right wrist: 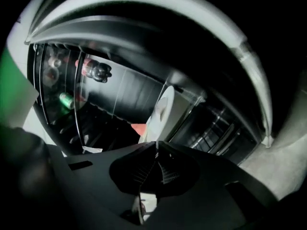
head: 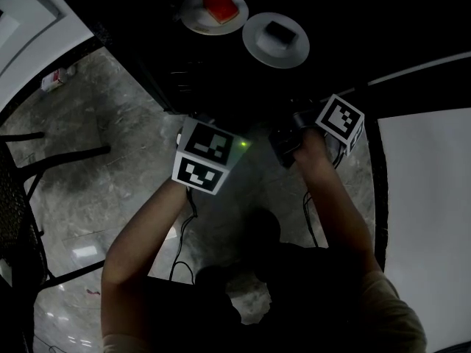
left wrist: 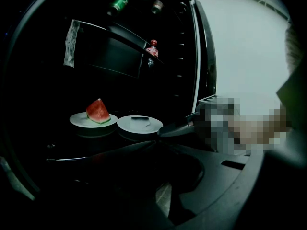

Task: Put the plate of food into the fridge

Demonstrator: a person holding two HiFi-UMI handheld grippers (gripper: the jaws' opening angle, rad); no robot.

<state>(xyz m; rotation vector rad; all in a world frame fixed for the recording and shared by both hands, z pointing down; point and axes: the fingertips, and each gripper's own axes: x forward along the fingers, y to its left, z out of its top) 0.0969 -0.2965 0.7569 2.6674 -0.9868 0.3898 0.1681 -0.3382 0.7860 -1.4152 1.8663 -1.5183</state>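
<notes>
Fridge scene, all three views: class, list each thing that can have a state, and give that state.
Fridge, open.
Watermelon plate, set inside the fridge, unheld.
Second plate, inside beside it, bearing a dark item.
Left gripper, fingers together, empty.
Right gripper, fingers together, empty.
</notes>
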